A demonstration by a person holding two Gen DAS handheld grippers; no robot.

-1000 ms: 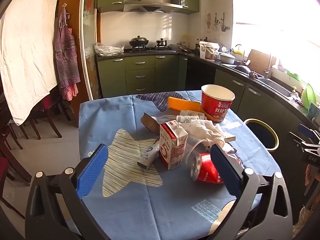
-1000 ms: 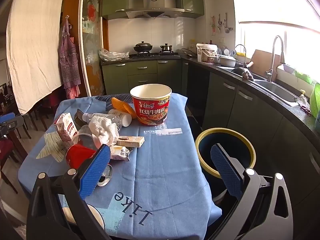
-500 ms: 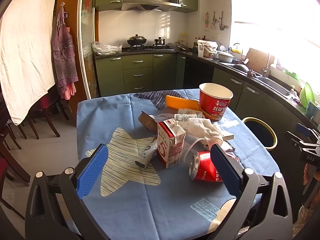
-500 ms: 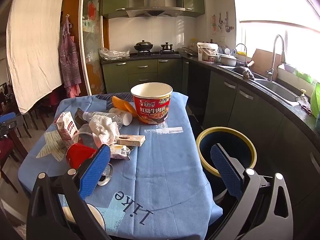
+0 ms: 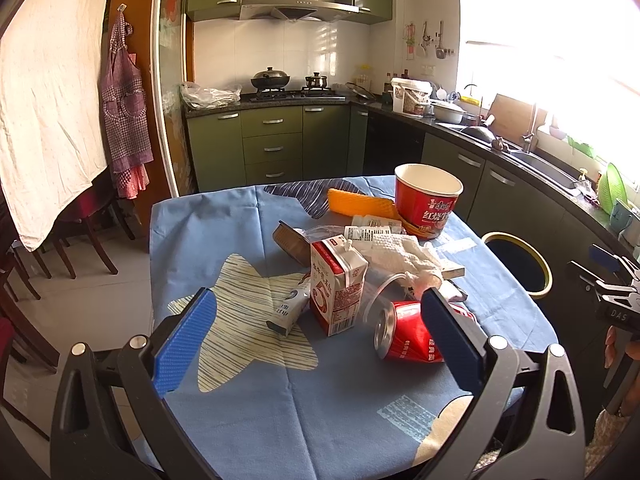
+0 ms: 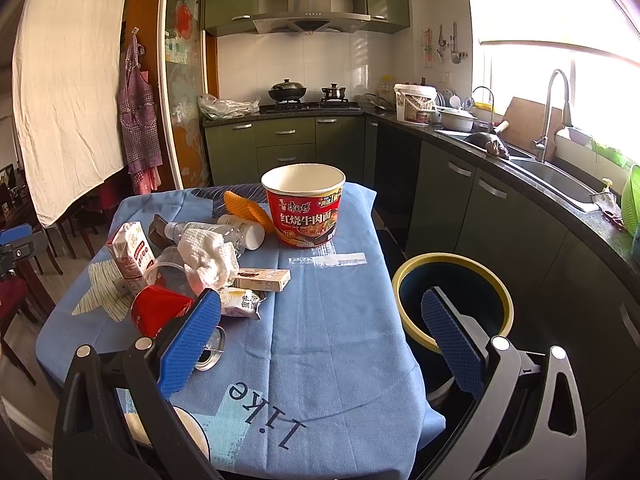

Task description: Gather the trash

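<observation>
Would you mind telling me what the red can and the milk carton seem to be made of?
Red can: looks like thin metal, glossy print, with a silvery rimmed end. Milk carton: seemingly coated paperboard, with crisp folds, a gabled top and a smooth printed surface.

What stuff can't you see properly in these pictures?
- Inside the trash bin: the right wrist view shows only dark, and the right gripper covers part of it.
- Red can: the left gripper finger hides its far end in the left wrist view.
- Inside the noodle cup: its rim hides the bottom in both views.
- Window: washed out by glare.
</observation>
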